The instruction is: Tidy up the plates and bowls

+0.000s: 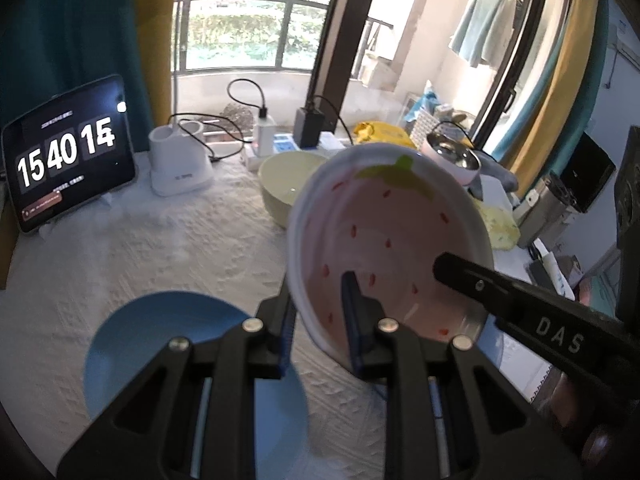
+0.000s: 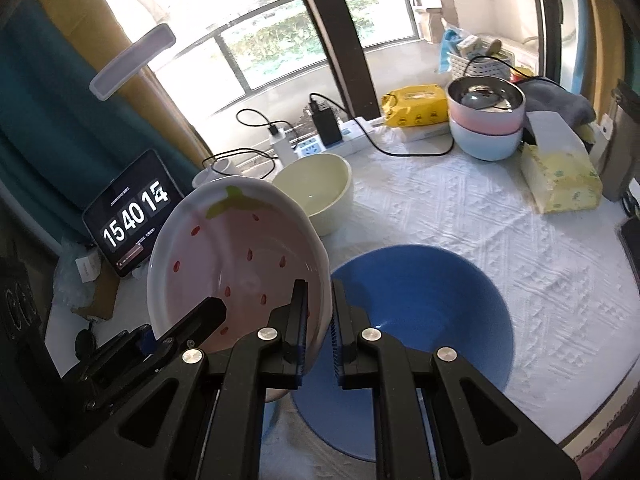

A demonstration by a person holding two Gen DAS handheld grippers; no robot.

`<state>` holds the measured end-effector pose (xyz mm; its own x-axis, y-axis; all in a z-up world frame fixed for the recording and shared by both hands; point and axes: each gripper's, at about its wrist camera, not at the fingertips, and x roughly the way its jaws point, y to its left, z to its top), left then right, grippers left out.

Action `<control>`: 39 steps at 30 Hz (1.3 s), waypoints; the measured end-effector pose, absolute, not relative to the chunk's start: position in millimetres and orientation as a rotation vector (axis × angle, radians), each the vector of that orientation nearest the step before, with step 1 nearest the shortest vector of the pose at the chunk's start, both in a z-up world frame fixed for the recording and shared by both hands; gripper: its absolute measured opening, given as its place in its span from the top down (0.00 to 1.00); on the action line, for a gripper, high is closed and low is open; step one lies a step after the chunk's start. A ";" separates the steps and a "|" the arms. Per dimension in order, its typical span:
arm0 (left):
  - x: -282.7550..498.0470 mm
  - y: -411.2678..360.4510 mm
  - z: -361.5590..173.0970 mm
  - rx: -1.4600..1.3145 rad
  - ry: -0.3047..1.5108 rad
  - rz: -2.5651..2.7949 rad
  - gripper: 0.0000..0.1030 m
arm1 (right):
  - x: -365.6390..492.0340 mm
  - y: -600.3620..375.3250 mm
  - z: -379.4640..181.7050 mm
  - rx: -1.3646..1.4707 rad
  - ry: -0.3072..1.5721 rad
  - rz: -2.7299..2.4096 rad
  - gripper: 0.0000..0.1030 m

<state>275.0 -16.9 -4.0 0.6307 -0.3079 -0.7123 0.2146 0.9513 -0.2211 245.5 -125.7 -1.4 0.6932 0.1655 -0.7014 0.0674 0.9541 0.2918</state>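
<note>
Pink strawberry-print plate (image 2: 240, 256) — blue plate (image 2: 424, 320), prob. solid.

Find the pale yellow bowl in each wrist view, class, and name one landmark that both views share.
Left wrist: the pale yellow bowl sits centre, behind the strawberry plate.
Right wrist: the pale yellow bowl sits upper centre, right of the strawberry plate.
Shared landmark: the clock tablet, left in both.

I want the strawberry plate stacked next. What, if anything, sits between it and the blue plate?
Nothing visible does. The strawberry plate is held tilted by both grippers, left and right, just above the blue plate, whose face is bare. The cream bowl stands farther back, out of the way.
</note>
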 end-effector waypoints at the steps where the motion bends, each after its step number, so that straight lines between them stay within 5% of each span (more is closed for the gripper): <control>1: 274.3 -21.3 -4.8 -0.115 0.840 -0.304 0.78 | 244.2 -129.6 -2.0 0.309 0.806 0.053 0.89; 26: 258.9 -107.1 -61.9 -0.028 0.989 -0.288 0.78 | 223.3 -218.5 -66.9 0.388 0.909 0.052 0.89; 39: 254.3 -117.6 -63.9 0.053 1.007 -0.193 0.76 | 226.8 -204.5 -70.3 0.160 0.905 0.117 0.88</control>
